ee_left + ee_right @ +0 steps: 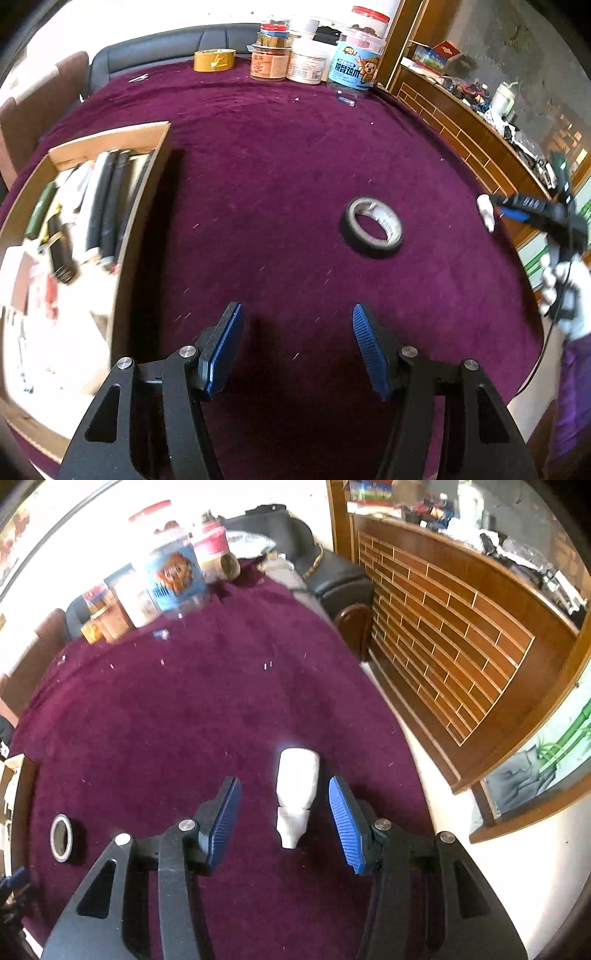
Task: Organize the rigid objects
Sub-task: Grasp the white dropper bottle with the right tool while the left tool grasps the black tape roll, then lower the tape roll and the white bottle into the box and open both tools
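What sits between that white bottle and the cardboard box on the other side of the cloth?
Only the black tape roll lies on the cloth between the white bottle and the cardboard box. The right gripper is open around the bottle.

Box (144,206) left on table (277,166); tape roll (373,227) centre; bottle (297,794) right.

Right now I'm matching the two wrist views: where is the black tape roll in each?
Left wrist: black tape roll lies right of centre on the purple tablecloth.
Right wrist: black tape roll sits at the lower left edge.
Shared landmark: the blue cartoon-label jar at the table's far edge.
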Available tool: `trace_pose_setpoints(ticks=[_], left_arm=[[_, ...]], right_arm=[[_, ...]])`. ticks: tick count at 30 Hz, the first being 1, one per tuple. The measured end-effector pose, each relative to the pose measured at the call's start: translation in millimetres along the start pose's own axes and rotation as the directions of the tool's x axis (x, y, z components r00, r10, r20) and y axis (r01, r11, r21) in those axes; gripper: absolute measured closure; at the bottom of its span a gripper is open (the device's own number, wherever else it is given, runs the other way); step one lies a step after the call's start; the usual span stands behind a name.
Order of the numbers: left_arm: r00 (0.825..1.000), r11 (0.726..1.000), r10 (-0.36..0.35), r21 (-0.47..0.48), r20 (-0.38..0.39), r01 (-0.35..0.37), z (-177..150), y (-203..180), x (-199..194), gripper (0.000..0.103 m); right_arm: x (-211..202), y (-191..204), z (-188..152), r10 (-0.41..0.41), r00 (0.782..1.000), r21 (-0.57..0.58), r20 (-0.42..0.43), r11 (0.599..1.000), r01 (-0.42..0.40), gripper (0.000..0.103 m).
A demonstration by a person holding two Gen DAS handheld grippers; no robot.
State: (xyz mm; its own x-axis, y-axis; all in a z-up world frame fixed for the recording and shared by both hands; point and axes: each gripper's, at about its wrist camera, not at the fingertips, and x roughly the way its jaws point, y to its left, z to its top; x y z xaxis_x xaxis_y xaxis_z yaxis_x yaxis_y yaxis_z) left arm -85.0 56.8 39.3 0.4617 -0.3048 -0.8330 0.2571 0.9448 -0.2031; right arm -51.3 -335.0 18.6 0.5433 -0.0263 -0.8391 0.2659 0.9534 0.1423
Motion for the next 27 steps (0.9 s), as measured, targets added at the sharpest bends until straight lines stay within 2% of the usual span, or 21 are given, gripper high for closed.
trace_pose_setpoints(ticks=[4, 6, 7, 13, 16, 19, 21, 22, 23, 24, 27], left_arm=[[1.0, 1.0, -0.011, 0.009, 0.019, 0.011, 19, -7, 10, 0.048], [1.0, 1.0, -0.013, 0.005, 0.021, 0.012, 31, -9, 18, 0.048], [1.0, 1.0, -0.019, 0.001, 0.023, 0.019, 36, -10, 22, 0.048], [0.999, 0.999, -0.024, 0.033, 0.049, 0.022, 59, -22, 42, 0.048], [0.999, 0.994, 0.005, 0.109, 0.047, -0.01, 65, -35, 58, 0.048], [0.999, 0.986, 0.037, 0.163, -0.001, -0.036, 65, -44, 78, 0.049], [0.998, 0.971, 0.064, 0.231, 0.025, -0.068, 60, -54, 81, 0.048], [0.997, 0.964, 0.074, 0.254, 0.038, -0.082, 58, -57, 81, 0.057], [0.998, 0.963, 0.053, 0.261, 0.038, -0.061, 56, -58, 78, 0.066], [0.999, 0.964, 0.039, 0.261, 0.03, -0.045, 55, -58, 76, 0.093], [1.0, 0.975, -0.015, 0.221, 0.019, 0.01, 52, -50, 62, 0.095]], right_arm=[[18, -1, 2, -0.037, 0.999, 0.001, -0.007, 0.999, 0.037, 0.054], [18, 8, -2, -0.054, 0.999, -0.019, 0.0, 0.998, 0.054, 0.064], [16, 10, -5, -0.059, 0.998, -0.029, 0.005, 0.998, 0.059, 0.079], [11, 20, -14, -0.013, 1.0, -0.07, 0.0, 0.997, 0.013, 0.078], [10, 22, -16, 0.022, 1.0, -0.064, -0.007, 0.998, -0.023, 0.078], [9, 24, -18, 0.057, 0.998, -0.059, -0.015, 0.997, -0.058, 0.078], [7, 26, -22, 0.078, 0.997, -0.056, -0.017, 0.995, -0.079, 0.078], [6, 27, -24, 0.085, 0.996, -0.056, -0.016, 0.995, -0.086, 0.078], [5, 29, -25, 0.091, 0.996, -0.058, -0.011, 0.994, -0.091, 0.078], [3, 31, -27, 0.098, 0.995, -0.058, -0.006, 0.993, -0.098, 0.078], [-2, 36, -30, 0.127, 0.992, -0.054, 0.007, 0.99, -0.127, 0.079]])
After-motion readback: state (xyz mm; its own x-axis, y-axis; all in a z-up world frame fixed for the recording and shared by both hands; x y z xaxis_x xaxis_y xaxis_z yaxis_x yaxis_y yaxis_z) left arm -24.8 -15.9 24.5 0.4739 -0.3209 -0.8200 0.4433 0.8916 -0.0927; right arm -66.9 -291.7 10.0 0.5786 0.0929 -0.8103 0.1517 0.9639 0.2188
